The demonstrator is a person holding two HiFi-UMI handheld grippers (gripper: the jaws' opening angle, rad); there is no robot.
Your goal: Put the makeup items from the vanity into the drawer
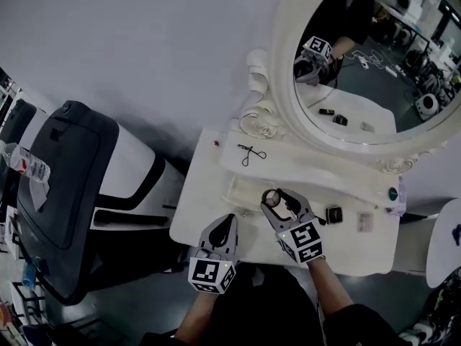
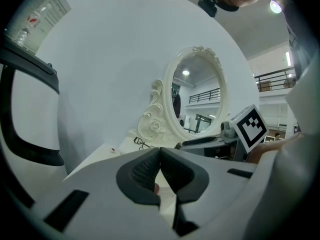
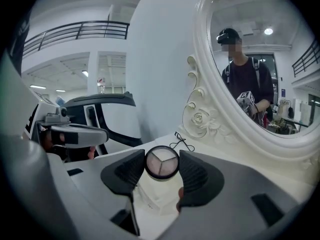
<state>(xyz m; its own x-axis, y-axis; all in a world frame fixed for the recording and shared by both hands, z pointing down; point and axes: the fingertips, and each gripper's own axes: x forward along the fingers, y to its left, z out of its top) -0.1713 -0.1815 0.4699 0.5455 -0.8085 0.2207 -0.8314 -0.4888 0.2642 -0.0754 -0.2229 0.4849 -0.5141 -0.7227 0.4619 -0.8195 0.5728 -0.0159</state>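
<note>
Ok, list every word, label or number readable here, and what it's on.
No text is readable.
Water bottle label: too blurred.
Wall notice: too small.
Cubes on left hand-held gripper and right hand-held gripper: square patterns only.
On the eyeshadow compact: no print shows.

The white-framed oval mirror (image 1: 364,56) stood at the back of the white vanity top (image 1: 205,200), with the black wire eyelash curler (image 1: 251,153) before it. A small dark square case (image 1: 334,214) lay right of the round three-pan compact (image 1: 271,197) in the right gripper (image 1: 281,199).
</note>
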